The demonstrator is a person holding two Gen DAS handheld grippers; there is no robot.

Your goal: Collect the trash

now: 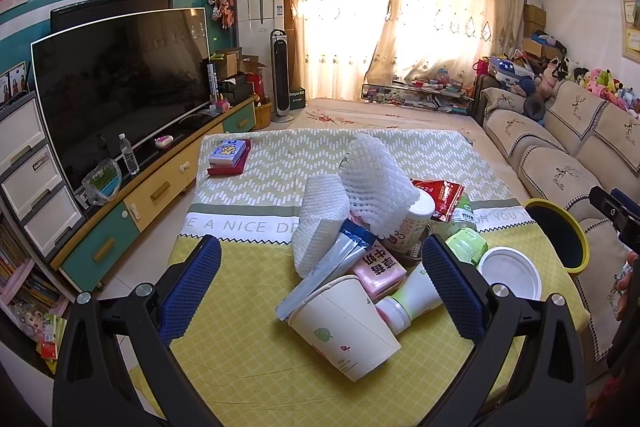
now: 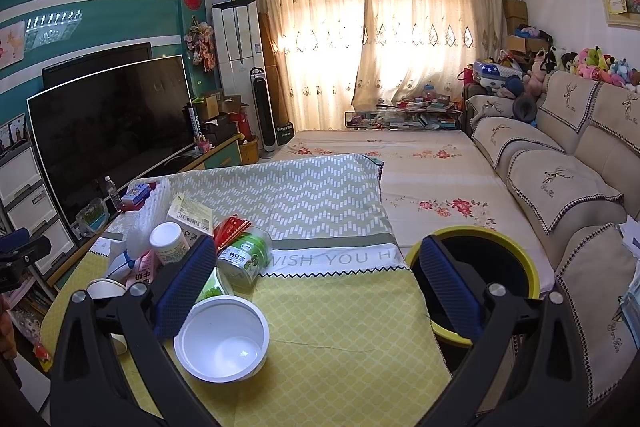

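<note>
Two grippers, left gripper [image 1: 320, 281] and right gripper [image 2: 316, 285], both wide open, empty. White bowl [image 2: 222, 339] lies just left of right gripper; bin [image 2: 472, 281] at its right finger, table's edge.

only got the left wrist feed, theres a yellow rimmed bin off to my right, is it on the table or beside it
Observer: Beside it. In the right wrist view the bin stands off the table's right edge, against the flowered bedding.
Operator: what's the right tongs doing
Observer: The right tongs are open and hold nothing, over bare yellow tablecloth between the white bowl and the bin.
Operator: anything behind the foam net i cant see
Observer: Yes, a cream carton with a barcode label stands behind the white-capped bottle.
</note>
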